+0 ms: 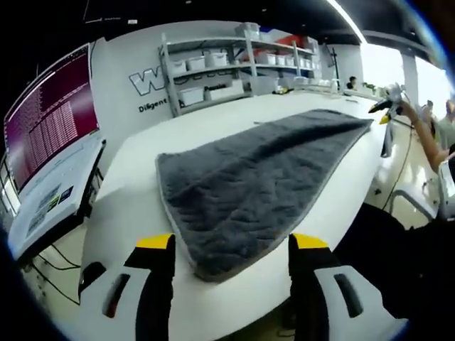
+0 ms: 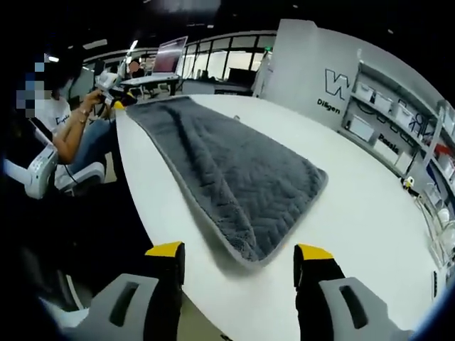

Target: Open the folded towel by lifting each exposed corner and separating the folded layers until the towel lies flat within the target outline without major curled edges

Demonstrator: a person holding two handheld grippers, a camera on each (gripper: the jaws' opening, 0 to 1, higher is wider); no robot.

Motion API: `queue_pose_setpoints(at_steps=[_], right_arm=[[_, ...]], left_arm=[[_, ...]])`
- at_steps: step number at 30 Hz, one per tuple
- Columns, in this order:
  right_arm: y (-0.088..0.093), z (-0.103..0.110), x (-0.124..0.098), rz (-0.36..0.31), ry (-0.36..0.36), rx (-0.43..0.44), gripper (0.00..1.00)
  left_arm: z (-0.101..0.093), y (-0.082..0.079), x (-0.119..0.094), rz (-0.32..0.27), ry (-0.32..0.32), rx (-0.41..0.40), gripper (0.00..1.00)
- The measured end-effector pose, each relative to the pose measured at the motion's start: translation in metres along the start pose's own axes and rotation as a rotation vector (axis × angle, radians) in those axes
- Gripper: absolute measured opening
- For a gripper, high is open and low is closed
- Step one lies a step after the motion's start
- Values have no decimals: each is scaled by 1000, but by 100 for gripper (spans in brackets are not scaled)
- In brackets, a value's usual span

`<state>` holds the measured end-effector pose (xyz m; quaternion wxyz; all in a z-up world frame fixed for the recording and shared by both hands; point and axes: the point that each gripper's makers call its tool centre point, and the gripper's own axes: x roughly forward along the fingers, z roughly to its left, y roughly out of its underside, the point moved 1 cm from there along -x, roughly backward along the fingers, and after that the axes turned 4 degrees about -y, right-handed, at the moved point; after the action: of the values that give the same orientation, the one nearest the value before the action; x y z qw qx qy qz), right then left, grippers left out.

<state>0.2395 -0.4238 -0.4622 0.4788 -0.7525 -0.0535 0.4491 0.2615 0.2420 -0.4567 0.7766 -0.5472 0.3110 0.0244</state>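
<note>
A dark grey quilted towel (image 1: 249, 177) lies on the white table (image 1: 142, 213), and a long soft ridge runs down its length. Its near corner rests close to the table's front edge, between the yellow-tipped jaws of my left gripper (image 1: 231, 245), which is open and holds nothing. In the right gripper view the towel (image 2: 227, 163) stretches away to the upper left. Its near rounded corner lies just beyond my right gripper (image 2: 239, 252), also open and empty. The towel's edge shows a lighter trim.
At the towel's far end a person (image 2: 67, 121) holds a yellow-tipped tool (image 1: 387, 110) over the table edge. A maroon screen (image 1: 50, 121) stands to the left. Shelves with white bins (image 1: 227, 64) line the back wall. A laptop (image 2: 167, 57) sits far off.
</note>
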Motion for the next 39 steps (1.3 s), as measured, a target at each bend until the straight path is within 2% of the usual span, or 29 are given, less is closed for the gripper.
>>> queue_pose_setpoints(at_steps=[5, 8, 13, 15, 22, 27, 28, 31, 34, 35, 39], right_arm=[[8, 1, -1, 49, 1, 19, 80], [4, -1, -1, 29, 7, 34, 87], [-8, -5, 0, -2, 19, 57, 100], [-13, -7, 1, -6, 27, 52, 99], [-36, -12, 11, -27, 17, 32, 99], [-52, -20, 20, -27, 23, 17, 98], [-56, -23, 22, -32, 28, 18, 97], [-65, -29, 26, -39, 39, 22, 97], [-76, -36, 30, -68, 50, 39, 97], [-80, -39, 32, -76, 55, 44, 96], [-94, -56, 41, -106, 84, 61, 90]], left_arm=[[-5, -10, 4, -54, 22, 21, 79], [-7, -16, 5, -81, 29, 16, 87], [-8, -20, 8, -80, 23, 20, 99], [-8, -28, 12, -108, 17, 14, 99], [-19, -41, 26, -118, 70, 22, 99], [-19, -60, 43, -136, 98, 4, 99], [-18, -69, 47, -155, 106, -5, 99], [-18, -81, 52, -176, 121, -16, 99], [-14, -93, 59, -185, 112, -22, 99], [-13, -95, 64, -171, 106, -10, 99], [-8, -108, 77, -175, 93, -16, 99]])
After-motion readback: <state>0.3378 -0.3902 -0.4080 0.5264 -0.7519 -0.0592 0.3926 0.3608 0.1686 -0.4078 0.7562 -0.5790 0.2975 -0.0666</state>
